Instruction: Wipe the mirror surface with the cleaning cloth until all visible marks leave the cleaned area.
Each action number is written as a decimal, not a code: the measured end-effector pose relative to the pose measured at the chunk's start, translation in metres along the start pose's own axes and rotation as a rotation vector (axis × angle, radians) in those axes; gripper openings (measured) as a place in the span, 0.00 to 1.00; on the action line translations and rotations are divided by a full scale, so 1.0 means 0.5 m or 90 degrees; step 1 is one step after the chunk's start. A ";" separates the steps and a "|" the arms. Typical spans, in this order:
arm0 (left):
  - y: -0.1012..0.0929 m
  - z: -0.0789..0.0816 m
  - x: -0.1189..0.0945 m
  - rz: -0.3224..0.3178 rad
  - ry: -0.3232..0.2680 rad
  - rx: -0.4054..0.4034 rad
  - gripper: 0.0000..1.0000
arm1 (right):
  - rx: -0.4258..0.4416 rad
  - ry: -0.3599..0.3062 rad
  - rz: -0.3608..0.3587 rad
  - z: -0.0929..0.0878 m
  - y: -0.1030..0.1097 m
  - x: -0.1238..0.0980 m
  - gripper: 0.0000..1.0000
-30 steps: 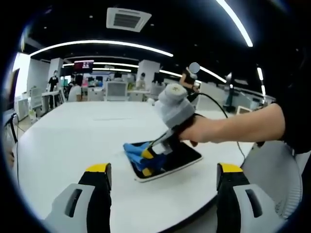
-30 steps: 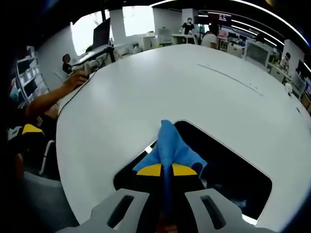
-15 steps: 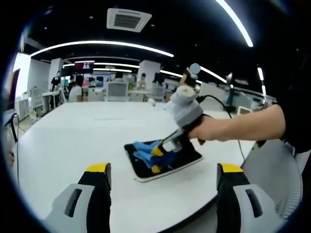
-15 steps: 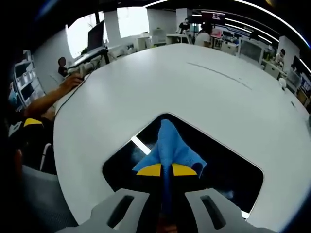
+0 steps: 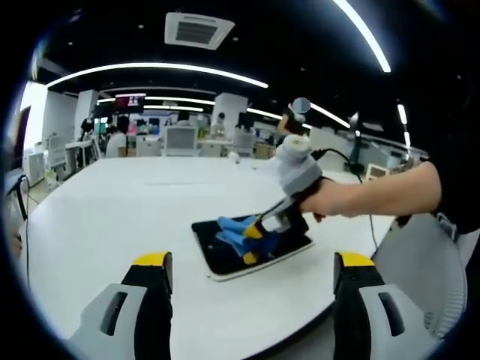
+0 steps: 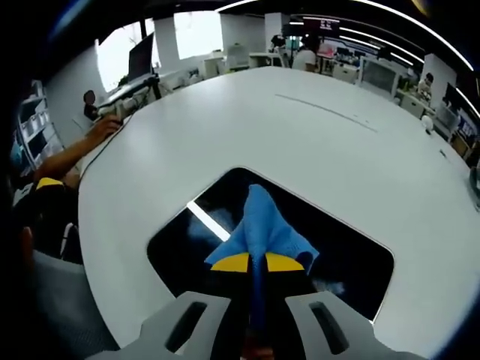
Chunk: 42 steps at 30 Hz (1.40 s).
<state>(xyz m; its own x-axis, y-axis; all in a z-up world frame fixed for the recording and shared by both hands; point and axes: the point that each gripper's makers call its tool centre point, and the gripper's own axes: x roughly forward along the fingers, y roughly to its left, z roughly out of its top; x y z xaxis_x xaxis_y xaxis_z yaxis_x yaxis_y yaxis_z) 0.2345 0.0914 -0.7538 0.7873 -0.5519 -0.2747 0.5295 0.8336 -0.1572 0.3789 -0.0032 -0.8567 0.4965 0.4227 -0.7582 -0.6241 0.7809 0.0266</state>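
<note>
A dark rectangular mirror [image 5: 225, 251] [image 6: 330, 247] with a white rim lies flat on the white table. My right gripper [image 6: 253, 262] [image 5: 251, 238] is shut on a blue cleaning cloth [image 6: 260, 225] [image 5: 234, 229], and the cloth presses on the mirror near its middle. A person's hand holds that gripper in the left gripper view. My left gripper [image 5: 251, 266] hangs open above the table's near edge, short of the mirror, with nothing between its yellow-tipped fingers [image 5: 152, 260].
The big white table [image 5: 105, 210] [image 6: 300, 135] stretches far behind the mirror. A person's arm [image 6: 71, 154] rests at its left edge in the right gripper view. Desks, monitors and people stand in the office background. A grey chair [image 5: 420, 262] stands at the right.
My right gripper has slid the cloth across the mirror from its left edge toward the middle. More dark glass now shows to the cloth's left. The left gripper has held still.
</note>
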 end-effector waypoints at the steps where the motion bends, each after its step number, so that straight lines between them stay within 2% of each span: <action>1: 0.000 0.000 0.000 0.000 0.000 0.000 0.89 | 0.003 0.000 -0.002 -0.002 -0.003 -0.002 0.00; 11: -0.001 0.000 0.000 -0.002 0.000 0.000 0.88 | 0.024 0.005 -0.026 -0.035 -0.047 -0.035 0.00; 15: -0.002 -0.001 -0.001 -0.003 0.001 0.001 0.88 | 0.032 0.009 -0.036 -0.042 -0.076 -0.034 0.00; 17: -0.002 0.000 0.000 -0.004 0.000 0.001 0.88 | 0.017 0.015 -0.046 -0.046 -0.087 -0.035 0.00; 21: -0.002 -0.001 0.000 -0.003 0.001 0.002 0.87 | 0.034 0.011 -0.051 -0.059 -0.105 -0.046 0.00; 25: 0.001 0.002 -0.001 0.002 -0.004 0.001 0.89 | 0.045 0.011 -0.060 -0.076 -0.113 -0.067 0.00; 42: -0.003 -0.001 0.000 -0.005 0.001 0.004 0.88 | 0.055 0.012 -0.087 -0.112 -0.137 -0.108 0.00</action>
<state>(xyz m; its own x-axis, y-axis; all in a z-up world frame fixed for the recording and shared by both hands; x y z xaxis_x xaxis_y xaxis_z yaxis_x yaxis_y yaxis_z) 0.2333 0.0901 -0.7538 0.7827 -0.5581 -0.2754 0.5372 0.8293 -0.1539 0.3611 -0.1052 -0.8540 0.5609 0.3021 -0.7708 -0.4970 0.8675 -0.0217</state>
